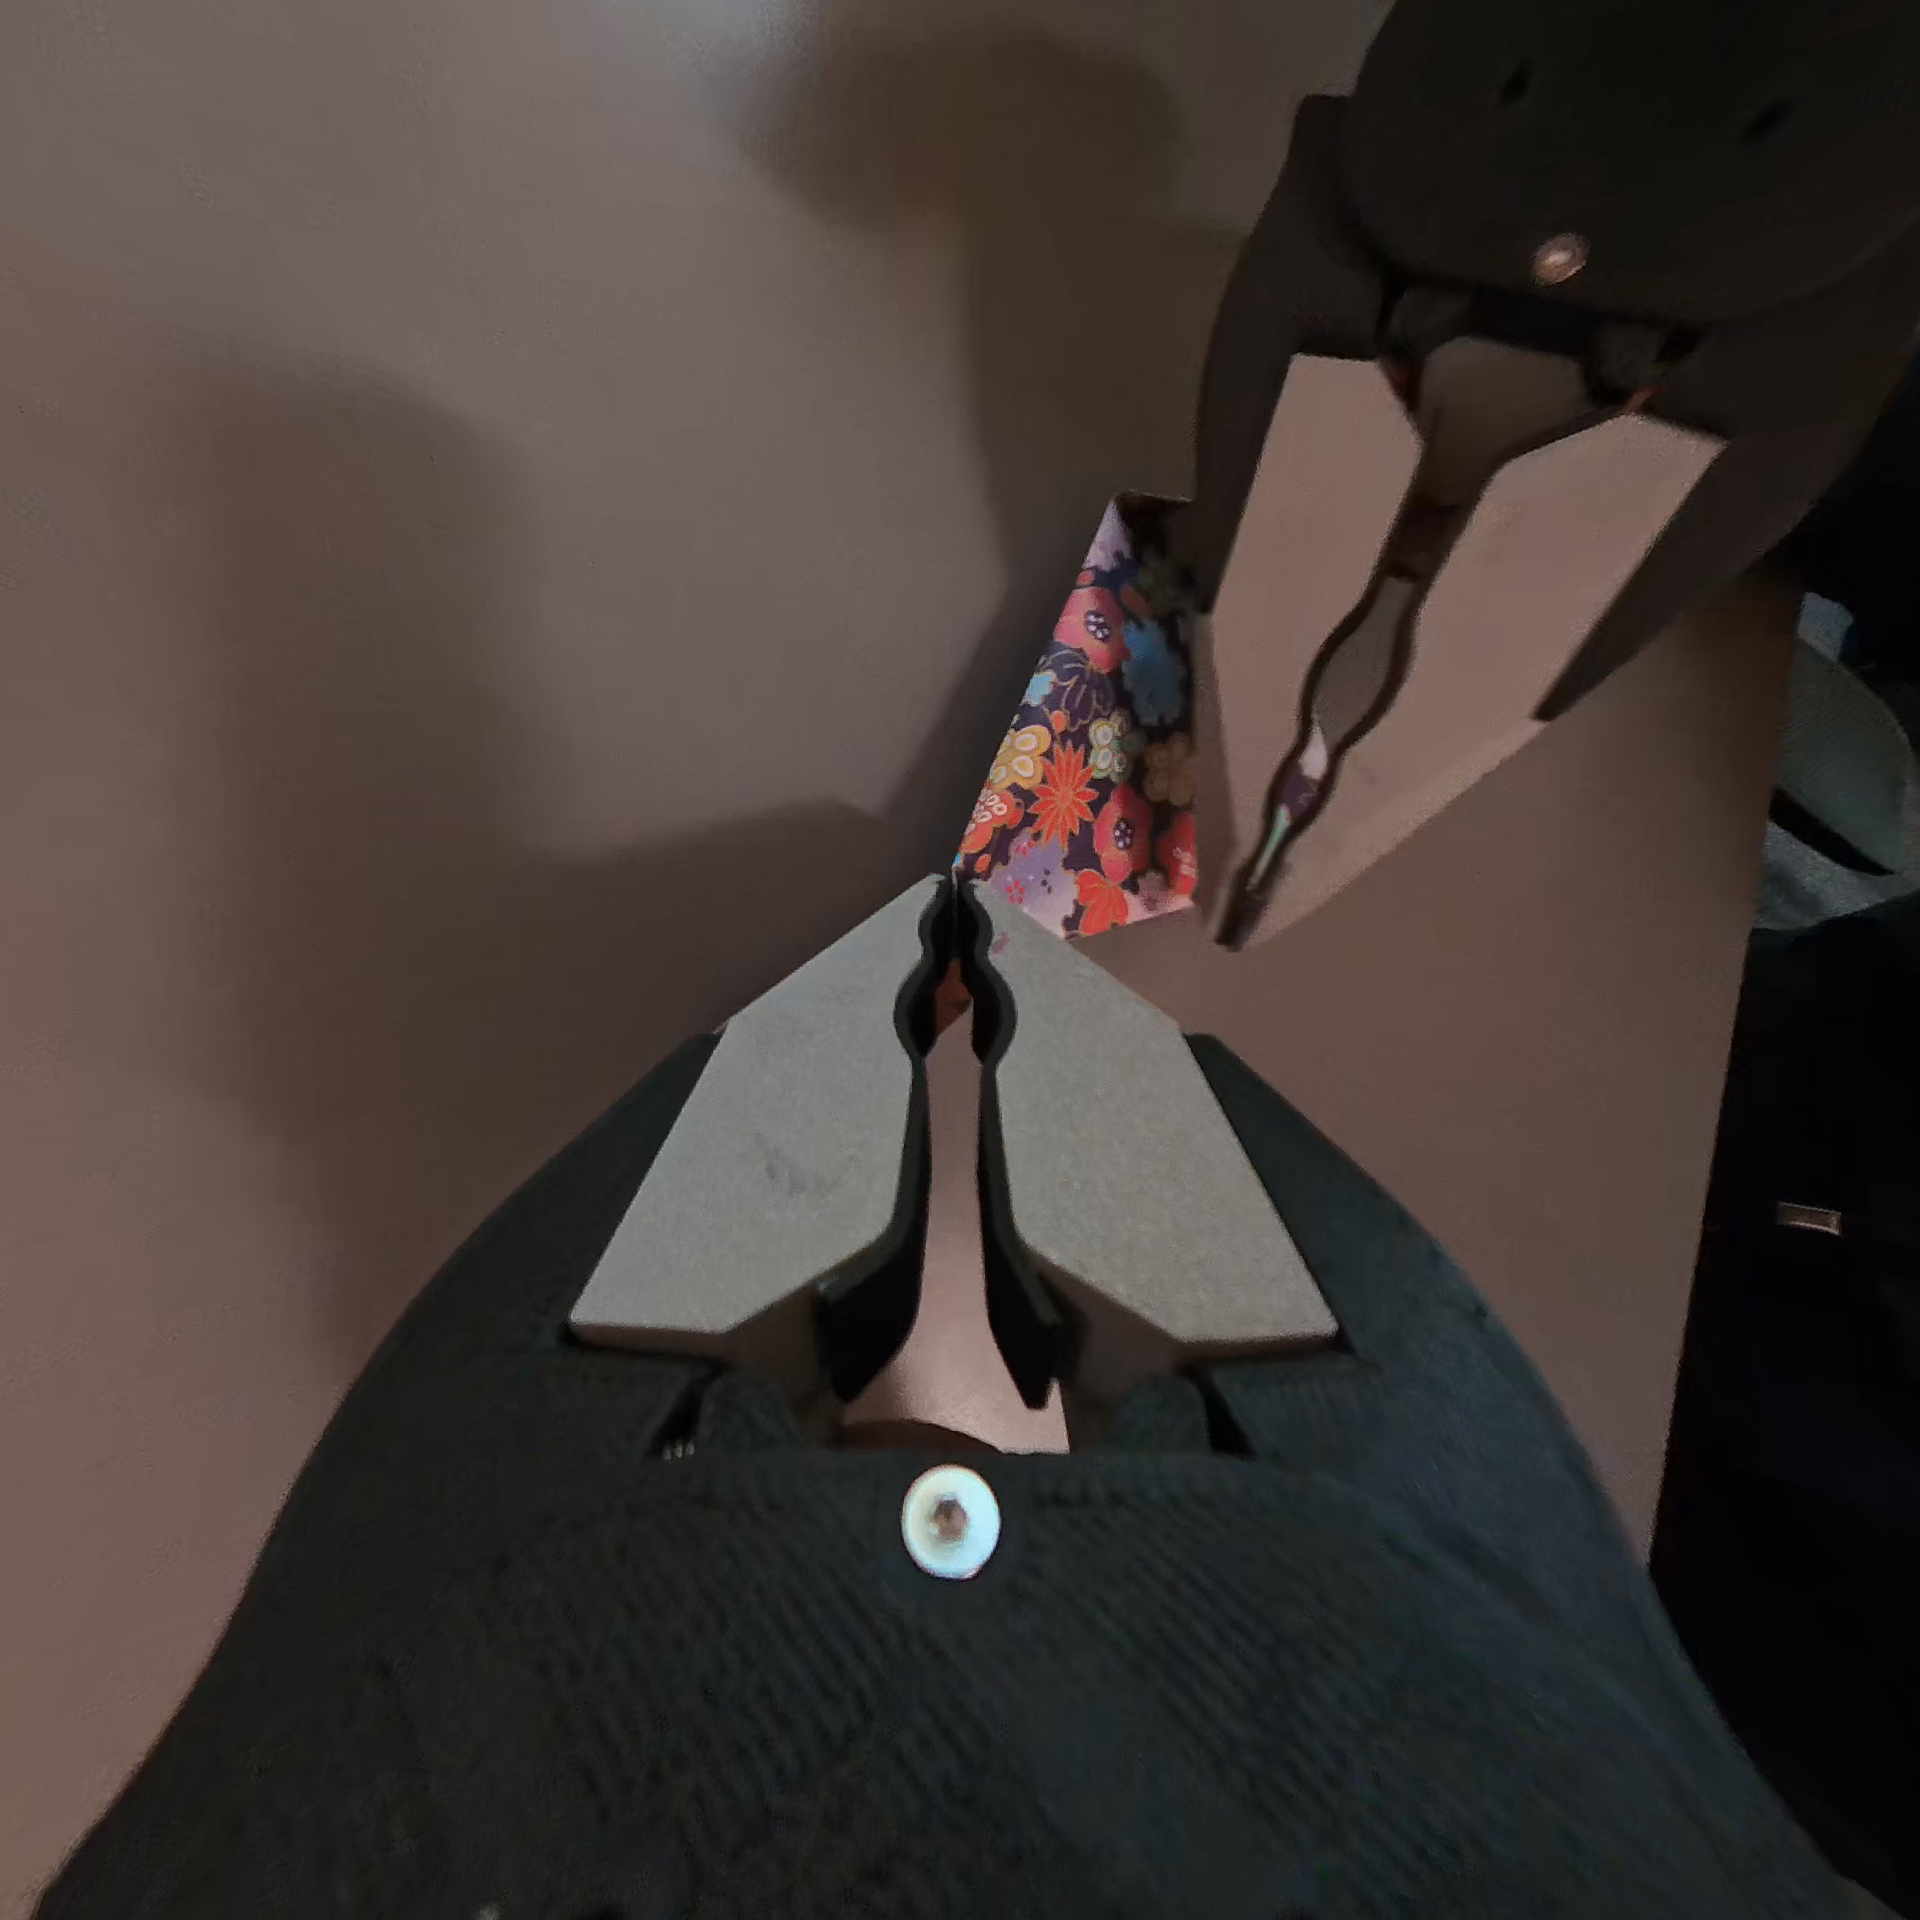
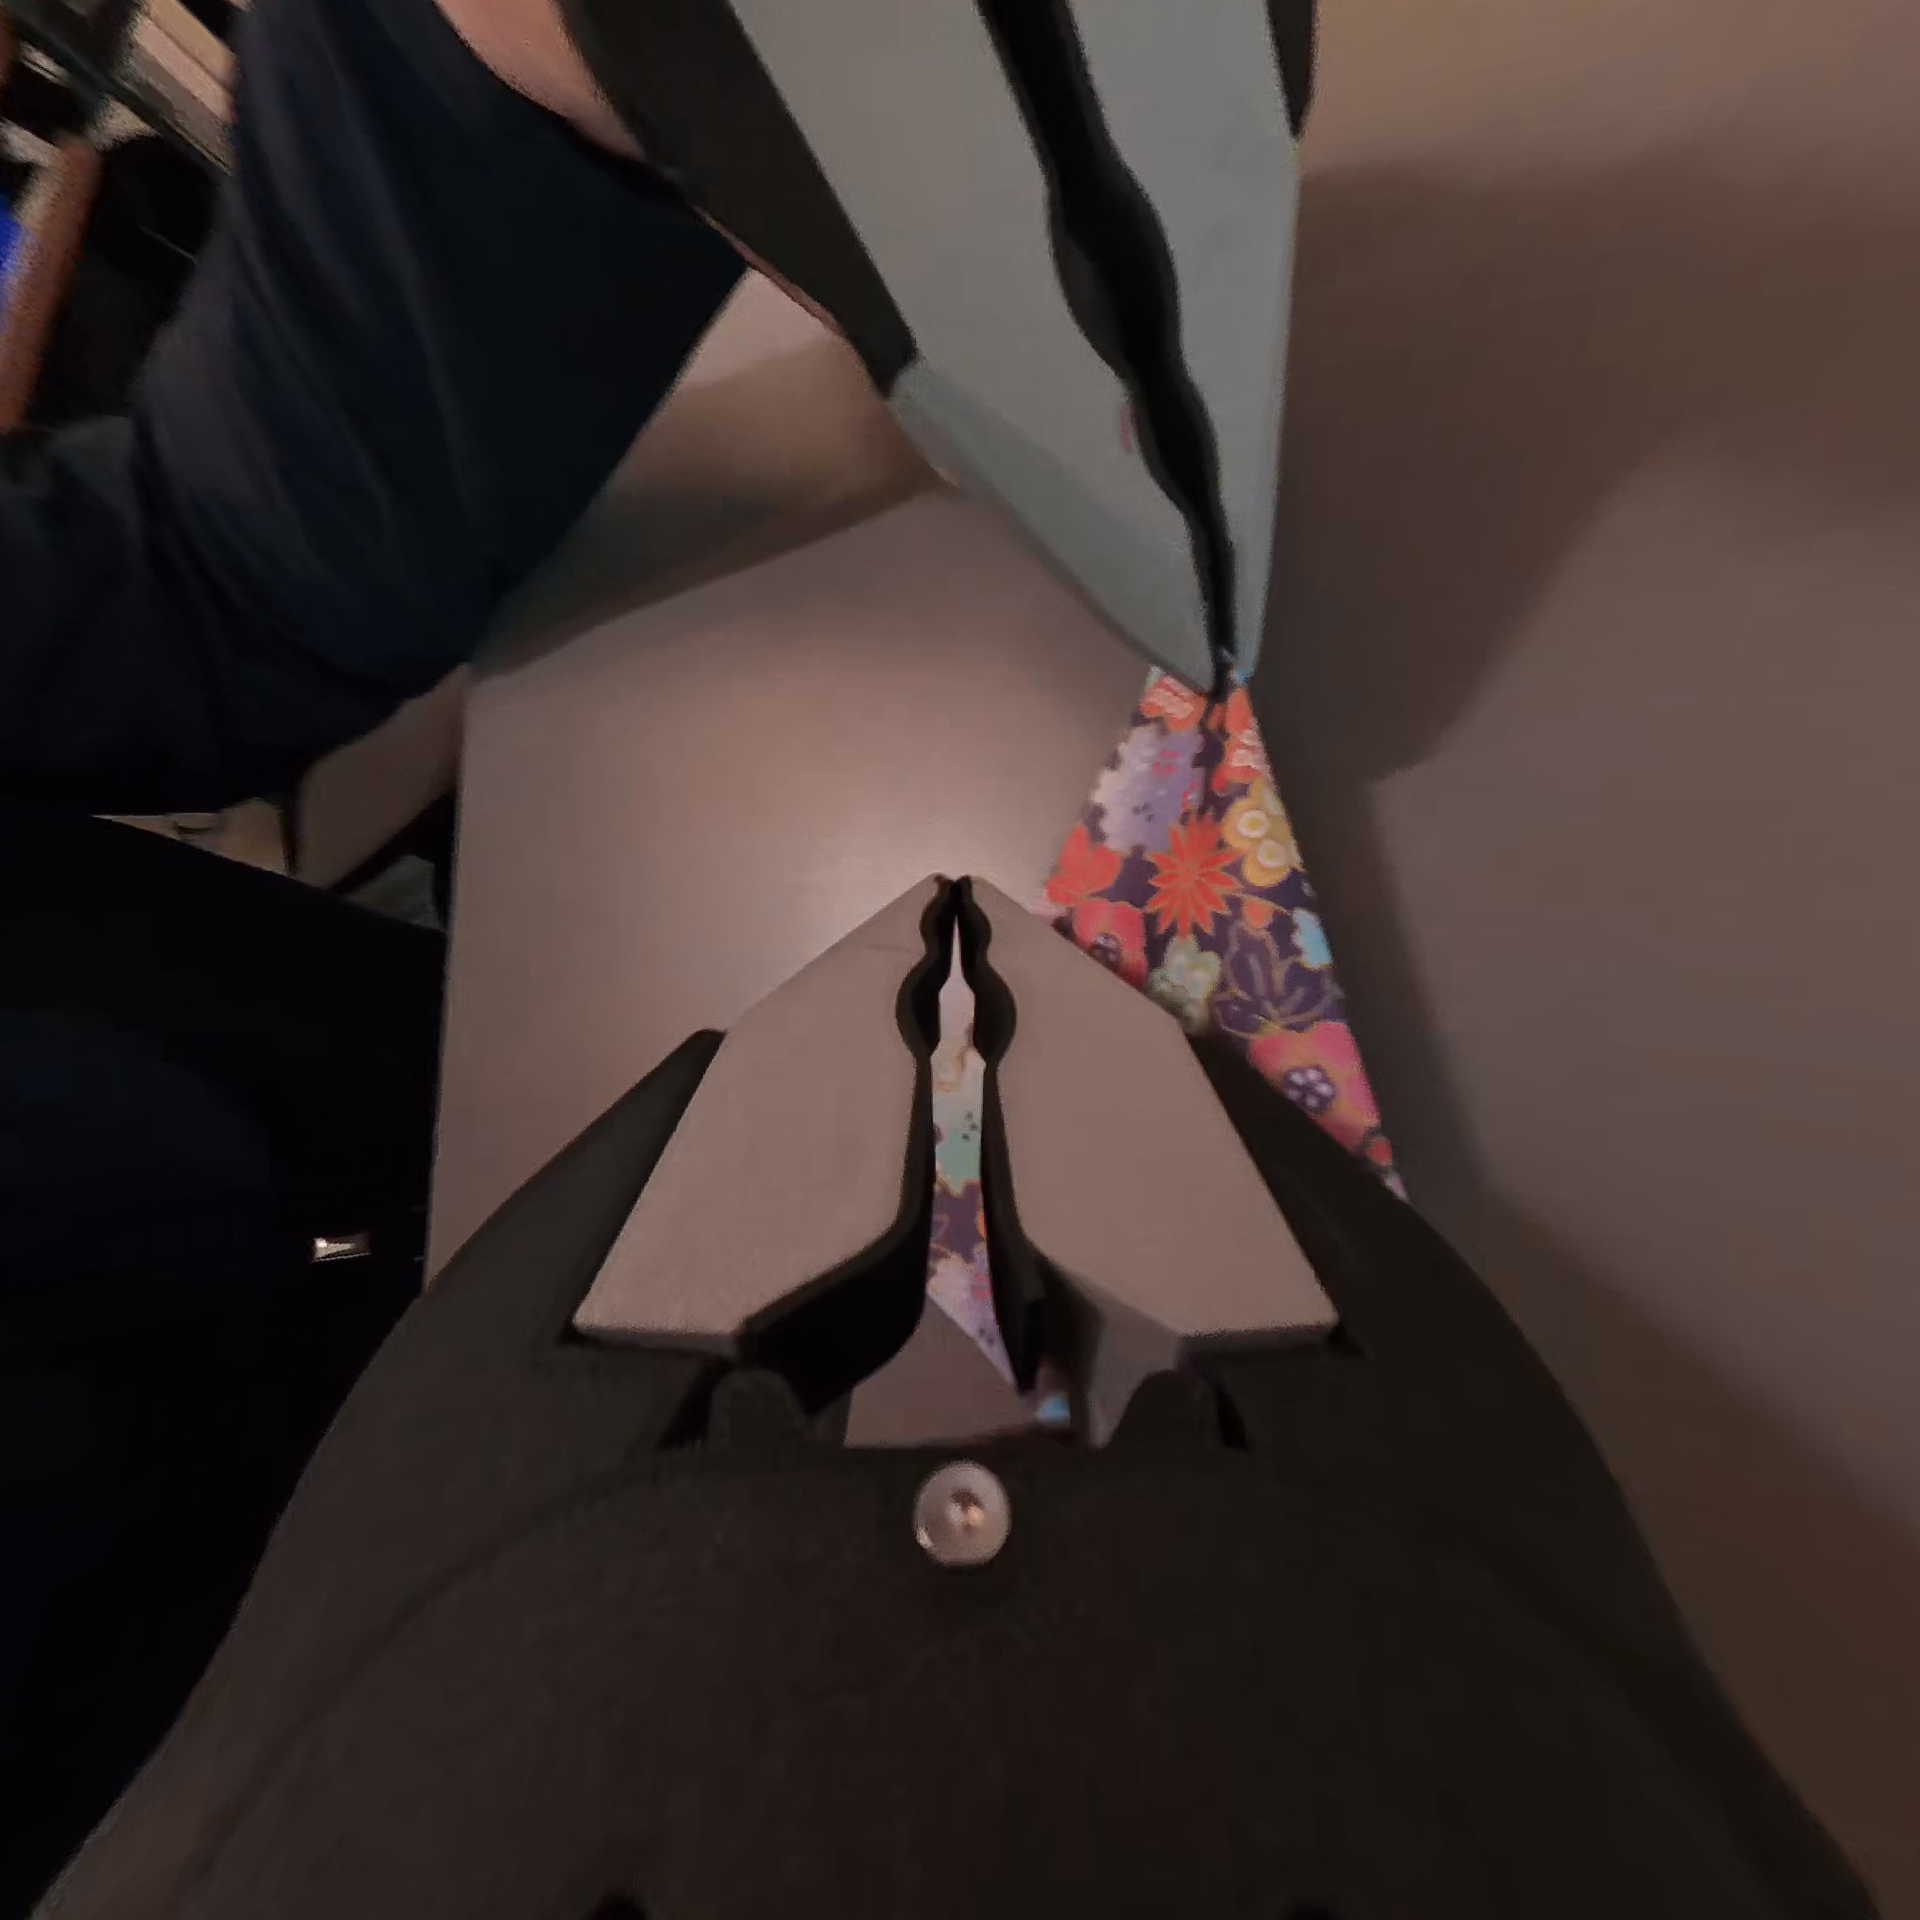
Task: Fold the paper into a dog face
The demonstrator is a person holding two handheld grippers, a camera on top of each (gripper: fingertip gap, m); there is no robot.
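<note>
Floral paper (image 1: 1091,748), dark purple with red, orange and blue blossoms, is the landmark here: a folded, roughly triangular piece held over the plain pale counter (image 1: 416,520), though whether any of it touches that surface cannot be told. The left tongs (image 1: 954,894) are drawn together at one pointed corner of the paper; in the right wrist view that same tool comes down from above with its tips meeting right at the paper's upper point, so it appears to pinch that corner. The right tongs (image 2: 956,894) are likewise closed to a hairline, and the paper shows through the gap farther back between the fingers, so a flap or edge seems to be clamped there rather than at the tips. In the left wrist view a sliver of paper also peeks from between them. Holding two separate parts of the paper probably keeps it taut, so a corner can be bent into an ear or chin without the rest sliding. No container appears in either view. Beyond the counter's edge, away from the paper, a person's dark clothing (image 2: 260,416) is visible.
</note>
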